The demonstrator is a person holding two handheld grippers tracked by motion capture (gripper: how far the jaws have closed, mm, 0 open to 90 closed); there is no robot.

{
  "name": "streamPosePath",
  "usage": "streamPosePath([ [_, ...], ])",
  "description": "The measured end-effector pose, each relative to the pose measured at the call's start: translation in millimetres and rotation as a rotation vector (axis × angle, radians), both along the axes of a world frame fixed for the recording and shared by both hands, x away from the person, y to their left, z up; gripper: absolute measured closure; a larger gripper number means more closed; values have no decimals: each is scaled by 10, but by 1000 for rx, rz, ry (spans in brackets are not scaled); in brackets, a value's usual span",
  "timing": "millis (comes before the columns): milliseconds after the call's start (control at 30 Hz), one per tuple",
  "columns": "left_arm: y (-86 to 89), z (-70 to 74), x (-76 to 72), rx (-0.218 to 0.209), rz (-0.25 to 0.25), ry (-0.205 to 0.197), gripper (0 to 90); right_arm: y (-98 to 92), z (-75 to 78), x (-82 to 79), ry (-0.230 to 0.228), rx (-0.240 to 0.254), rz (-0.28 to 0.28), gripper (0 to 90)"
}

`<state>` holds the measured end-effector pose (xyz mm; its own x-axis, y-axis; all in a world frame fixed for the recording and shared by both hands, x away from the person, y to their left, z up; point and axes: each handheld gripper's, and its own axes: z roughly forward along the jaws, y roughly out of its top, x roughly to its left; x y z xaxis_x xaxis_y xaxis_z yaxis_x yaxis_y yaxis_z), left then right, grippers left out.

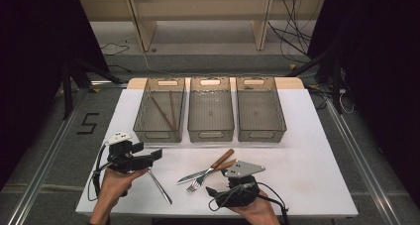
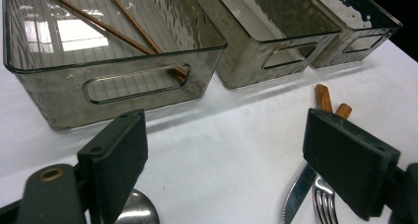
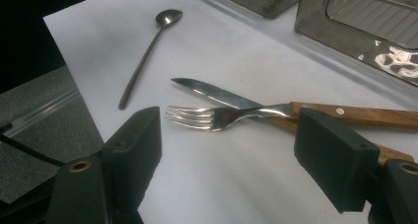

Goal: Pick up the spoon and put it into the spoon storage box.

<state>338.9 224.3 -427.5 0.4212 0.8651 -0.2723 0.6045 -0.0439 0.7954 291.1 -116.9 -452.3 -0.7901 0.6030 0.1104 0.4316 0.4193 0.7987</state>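
A fork and a knife, both with wooden handles, lie crossed on the white table at front centre. A metal spoon lies to their left. My left gripper hovers open over the spoon's bowl, jaws wide apart and holding nothing. My right gripper stands open just right of the fork, its jaws framing the fork and the knife without touching them. The spoon lies farther off.
Three clear grey bins stand in a row behind the cutlery: left bin holding two chopsticks, middle bin and right bin. The table's front edge runs just below both hands. Shelving and cables lie beyond the table.
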Motion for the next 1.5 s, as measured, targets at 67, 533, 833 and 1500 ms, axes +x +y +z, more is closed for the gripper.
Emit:
streamPosePath([
  [67, -3, -4, 0, 9, -7, 1, 168, 7, -1, 0, 0, -1, 3, 269],
  [533, 25, 31, -16, 16, 9, -16, 169, 324, 42, 85, 20, -23, 40, 279],
  [833, 81, 29, -37, 16, 15, -20, 168, 684, 49, 103, 22, -77, 82, 304],
  [1500, 161, 30, -32, 8, 41, -24, 169, 1303, -128, 111, 45, -174, 166, 405],
])
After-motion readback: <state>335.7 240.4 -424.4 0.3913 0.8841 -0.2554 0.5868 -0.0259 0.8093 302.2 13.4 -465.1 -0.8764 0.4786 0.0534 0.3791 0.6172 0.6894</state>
